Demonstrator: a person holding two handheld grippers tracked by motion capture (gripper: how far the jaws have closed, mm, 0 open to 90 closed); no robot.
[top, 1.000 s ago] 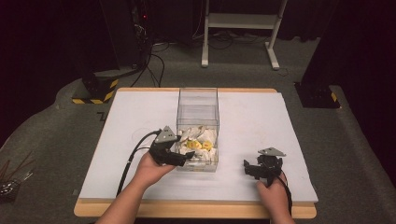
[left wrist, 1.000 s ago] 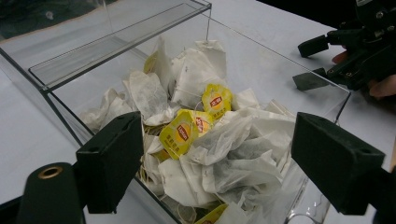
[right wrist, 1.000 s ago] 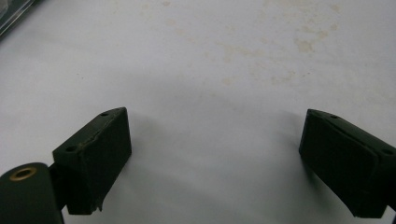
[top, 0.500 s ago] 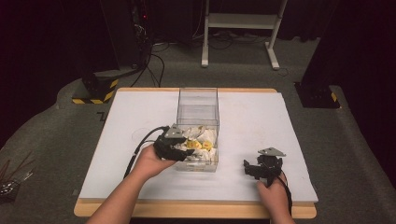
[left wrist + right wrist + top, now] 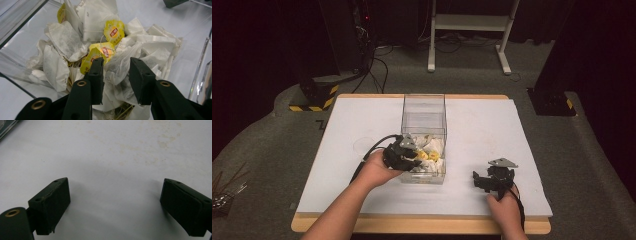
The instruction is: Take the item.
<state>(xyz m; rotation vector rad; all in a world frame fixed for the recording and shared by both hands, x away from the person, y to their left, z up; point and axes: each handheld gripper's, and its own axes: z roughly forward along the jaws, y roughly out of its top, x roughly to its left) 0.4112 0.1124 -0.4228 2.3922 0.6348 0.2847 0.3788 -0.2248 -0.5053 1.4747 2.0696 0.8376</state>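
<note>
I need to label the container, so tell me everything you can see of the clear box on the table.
The clear box looks like transparent rigid plastic: tall, rectangular, open-topped, upright at the middle of the white table. Its near end holds a heap of white tea bags with yellow tags. The left gripper reaches in over its near left wall, jaws just closing around one bag.

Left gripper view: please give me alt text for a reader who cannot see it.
The left tongs reach into a clear plastic box heaped with white tea bags, their black jaws, which have just been closing, flanking one crumpled tea bag. Several bags carry yellow paper tags, and the white table shows beyond the box.
</note>
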